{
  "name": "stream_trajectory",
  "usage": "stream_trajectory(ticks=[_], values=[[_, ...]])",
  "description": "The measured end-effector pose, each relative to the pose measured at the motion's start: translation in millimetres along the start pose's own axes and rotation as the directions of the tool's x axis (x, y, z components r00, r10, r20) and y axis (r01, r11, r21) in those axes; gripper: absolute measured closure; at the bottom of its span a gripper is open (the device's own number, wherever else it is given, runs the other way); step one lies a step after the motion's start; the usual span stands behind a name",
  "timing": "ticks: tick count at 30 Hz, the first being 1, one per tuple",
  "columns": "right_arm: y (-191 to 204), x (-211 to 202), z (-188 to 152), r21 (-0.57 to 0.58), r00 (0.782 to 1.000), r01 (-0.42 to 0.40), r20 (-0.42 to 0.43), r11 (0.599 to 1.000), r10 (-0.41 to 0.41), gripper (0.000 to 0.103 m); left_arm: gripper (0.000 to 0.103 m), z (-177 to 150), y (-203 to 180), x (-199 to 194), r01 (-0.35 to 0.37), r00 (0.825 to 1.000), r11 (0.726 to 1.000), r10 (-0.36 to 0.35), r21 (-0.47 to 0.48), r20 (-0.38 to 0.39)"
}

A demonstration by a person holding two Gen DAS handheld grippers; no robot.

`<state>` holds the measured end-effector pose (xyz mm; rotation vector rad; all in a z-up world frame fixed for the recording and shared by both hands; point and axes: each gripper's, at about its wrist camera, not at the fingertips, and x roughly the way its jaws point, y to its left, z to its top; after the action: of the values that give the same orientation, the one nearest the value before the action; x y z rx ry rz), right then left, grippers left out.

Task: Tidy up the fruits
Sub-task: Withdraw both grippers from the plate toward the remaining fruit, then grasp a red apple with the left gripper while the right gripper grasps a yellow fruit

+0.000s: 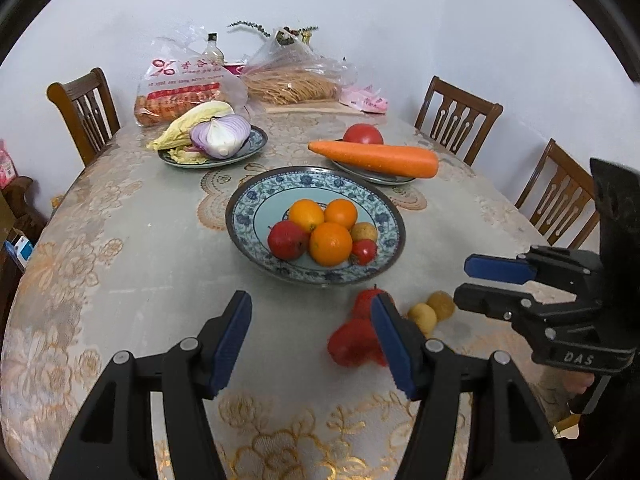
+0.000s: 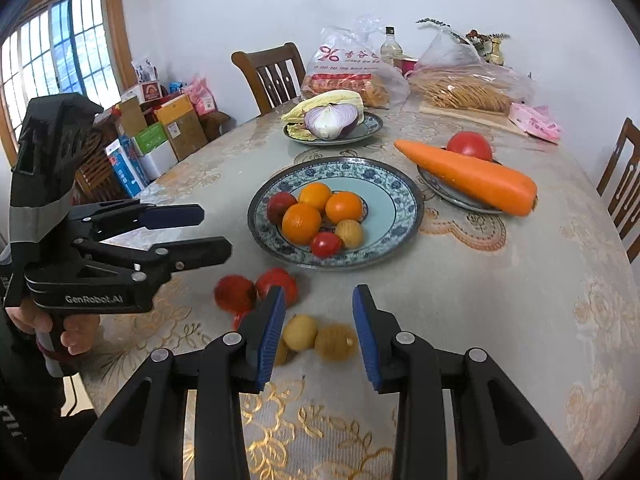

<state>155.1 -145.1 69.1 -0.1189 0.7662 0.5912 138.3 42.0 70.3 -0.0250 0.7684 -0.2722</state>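
Note:
A blue-patterned plate (image 1: 248, 216) (image 2: 400, 208) at the table's middle holds three oranges (image 1: 330, 243) (image 2: 301, 223), a red apple (image 1: 287, 240), a small tomato (image 1: 365, 251) and a yellow-brown fruit (image 1: 364, 232). On the cloth in front of it lie red fruits (image 1: 352, 340) (image 2: 276, 282) and small yellow-brown fruits (image 1: 423, 316) (image 2: 300, 333). My left gripper (image 1: 312, 340) (image 2: 216, 232) is open and empty, left of the red fruits. My right gripper (image 2: 320, 332) (image 1: 460, 284) is open, with the yellow-brown fruits (image 2: 335, 342) between its fingers' lines, untouched.
A plate with a carrot (image 1: 376, 158) and a tomato (image 1: 363, 135) stands behind right. A plate with cabbage and a halved onion (image 1: 221, 136) stands behind left. Bags of food (image 1: 180, 84) and a bottle sit at the far end. Wooden chairs (image 1: 456, 118) surround the table.

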Motion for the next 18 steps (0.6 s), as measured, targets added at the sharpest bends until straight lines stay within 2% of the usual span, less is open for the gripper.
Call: stream_trajectory(ticks=[10, 15, 18], values=[[-3, -4, -33, 0.026, 1.000, 0.014, -0.008, 1.000, -0.014, 0.067, 0.034, -43, -29, -8, -0.032, 0.999, 0.998, 0.032, 0.059, -0.006], [3, -1, -45, -0.002, 1.000, -0.004, -0.020, 1.000, 0.004, 0.065, 0.034, -50, -31, -3, -0.039, 0.999, 0.998, 0.039, 0.057, -0.008], [6, -5, -48, -0.028, 1.000, -0.019, 0.004, 0.999, 0.019, 0.065, 0.031, -49, -27, -2, -0.011, 1.000, 0.999, 0.011, 0.042, 0.003]])
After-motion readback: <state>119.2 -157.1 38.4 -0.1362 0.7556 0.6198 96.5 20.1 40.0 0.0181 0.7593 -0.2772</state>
